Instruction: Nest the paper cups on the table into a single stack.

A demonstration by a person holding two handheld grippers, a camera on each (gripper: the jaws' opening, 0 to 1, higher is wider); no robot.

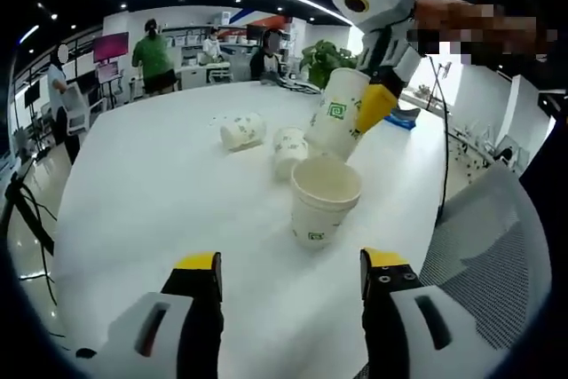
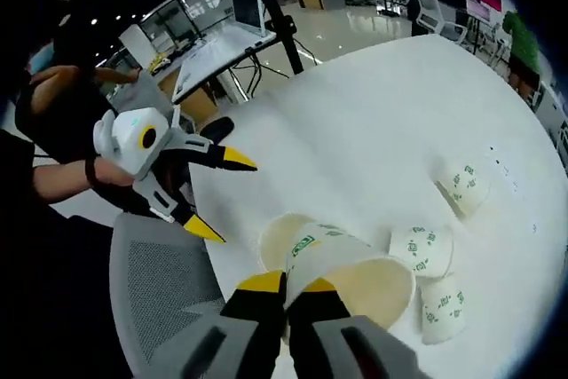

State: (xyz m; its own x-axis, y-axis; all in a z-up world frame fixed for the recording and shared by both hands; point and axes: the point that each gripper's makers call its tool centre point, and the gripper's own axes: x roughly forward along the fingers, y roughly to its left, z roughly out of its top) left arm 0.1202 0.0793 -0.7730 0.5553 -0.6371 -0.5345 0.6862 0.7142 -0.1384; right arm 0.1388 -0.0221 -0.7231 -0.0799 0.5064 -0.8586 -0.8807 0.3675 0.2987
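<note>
Right gripper (image 2: 286, 290) pinches a tilted cup (image 2: 355, 277); level it over the stack (image 1: 321, 201) near the table (image 1: 160, 184) edge; left gripper (image 1: 288, 264) gapes, idle.

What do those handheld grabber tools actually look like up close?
Each is a pale grey-white plastic body ending in two black jaws with bright yellow tips. The left gripper shows slotted grey jaw mounts in its own view; the right gripper has the same black jaws and yellow tips. The person holding them wears dark sleeves and a dark wristband.
</note>
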